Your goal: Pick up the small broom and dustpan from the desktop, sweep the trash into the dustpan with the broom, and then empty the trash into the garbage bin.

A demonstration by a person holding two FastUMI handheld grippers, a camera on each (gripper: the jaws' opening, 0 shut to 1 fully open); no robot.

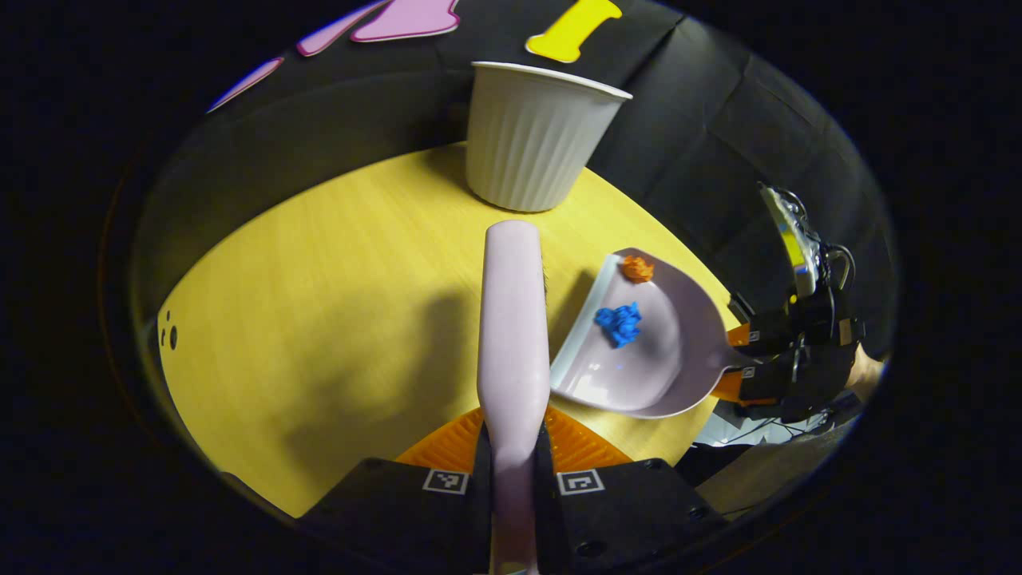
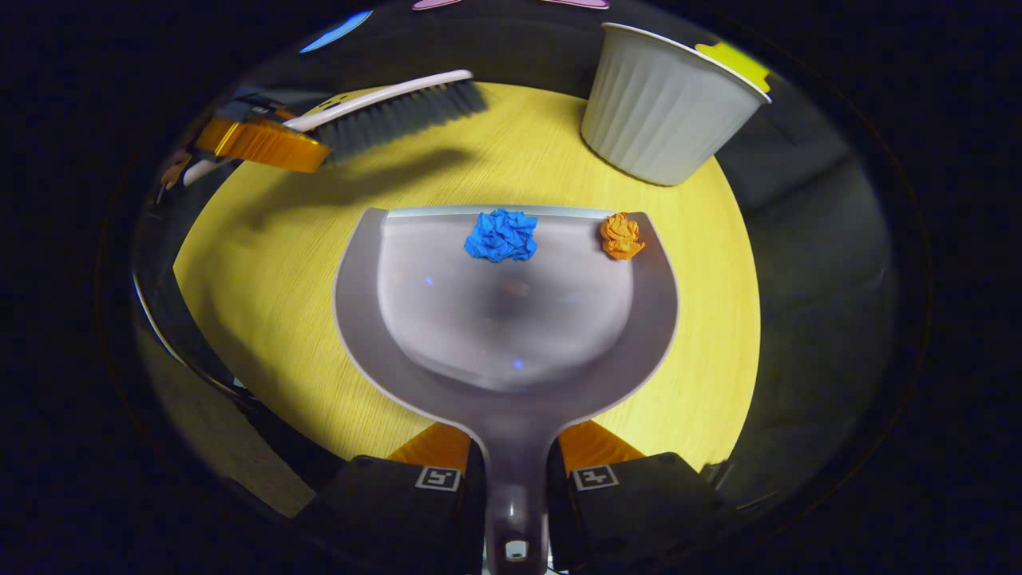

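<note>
The left gripper (image 1: 512,447) is clamping the handle of the small broom (image 1: 512,319), with both orange fingers pressing on it. In the left gripper view the broom's pale pink back is extending straight forward above the yellow desk (image 1: 335,303), and its shadow is falling on the desktop to one side. In the right gripper view the broom's dark bristles are pointing down toward the desk, apart from the dustpan.

The right gripper (image 2: 511,459) is clamping the stem of the dustpan (image 2: 511,319), with both fingers pressing on its sides. The dustpan is lying over the middle of the desk, with its straight lip facing the far edge. Whether the lip is touching the desktop cannot be told.

Two pieces of trash are sitting inside the dustpan, just behind the lip. The blue paper ball (image 2: 501,235) is resting near the middle of the lip. The orange paper ball (image 2: 621,235) is resting at one corner of the lip, apart from the blue one.

The garbage bin (image 2: 667,112), white and ribbed, is standing upright at the far edge of the desk, beyond the dustpan's lip and apart from it.
</note>
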